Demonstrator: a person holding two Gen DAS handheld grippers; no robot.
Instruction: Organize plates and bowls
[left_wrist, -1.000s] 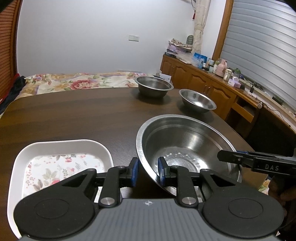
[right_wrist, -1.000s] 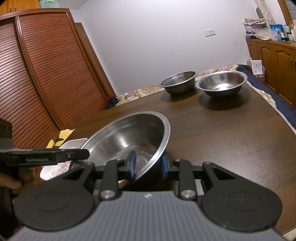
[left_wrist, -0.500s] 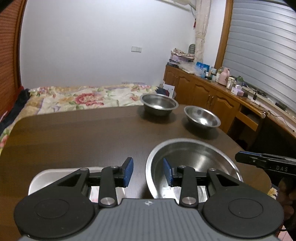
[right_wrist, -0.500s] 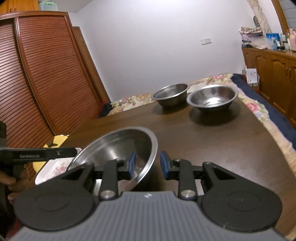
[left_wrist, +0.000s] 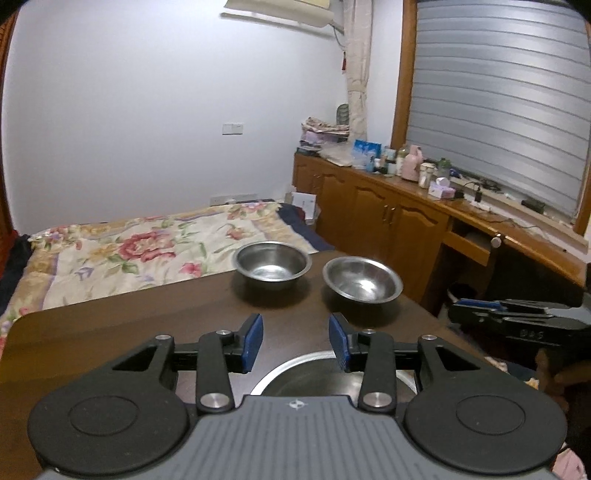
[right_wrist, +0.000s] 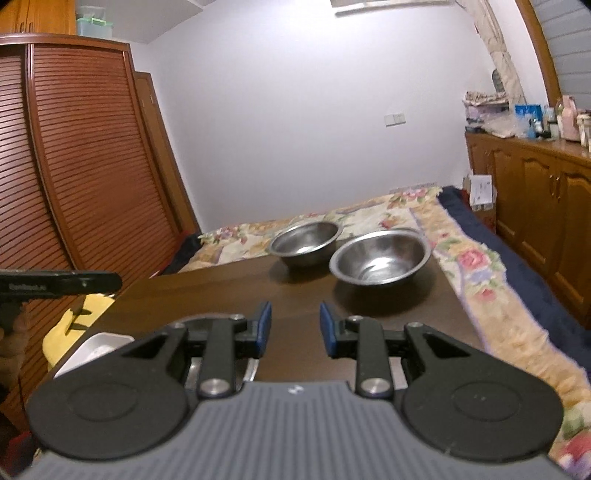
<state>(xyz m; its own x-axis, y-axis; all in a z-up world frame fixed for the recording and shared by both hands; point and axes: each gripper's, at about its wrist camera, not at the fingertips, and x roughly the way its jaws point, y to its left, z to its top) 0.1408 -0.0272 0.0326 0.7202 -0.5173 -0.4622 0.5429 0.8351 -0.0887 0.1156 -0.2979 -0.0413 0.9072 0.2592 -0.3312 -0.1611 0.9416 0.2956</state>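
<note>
Dark wooden counter (left_wrist: 129, 332) beside a floral bed (left_wrist: 122, 254), cabinets at right. Two steel bowls (left_wrist: 272, 264) (left_wrist: 362, 284) stand upright at the far edge; the large bowl (left_wrist: 295, 376) lies below the left tongs (left_wrist: 295, 341), whose jaws, just opening, stand apart and empty. Right tongs (right_wrist: 295, 328): narrow gap, gripping nothing.

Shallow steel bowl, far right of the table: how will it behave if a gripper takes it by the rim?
The shallow steel bowl looks thin-walled, so probably light and rigid. Its polished, glaring surface suggests the rim could slip between pads. The wide flare over a smaller base means a one-sided lift would likely tilt it, and a push may slide it on the smooth dark table toward the deeper steel bowl beside it.
</note>
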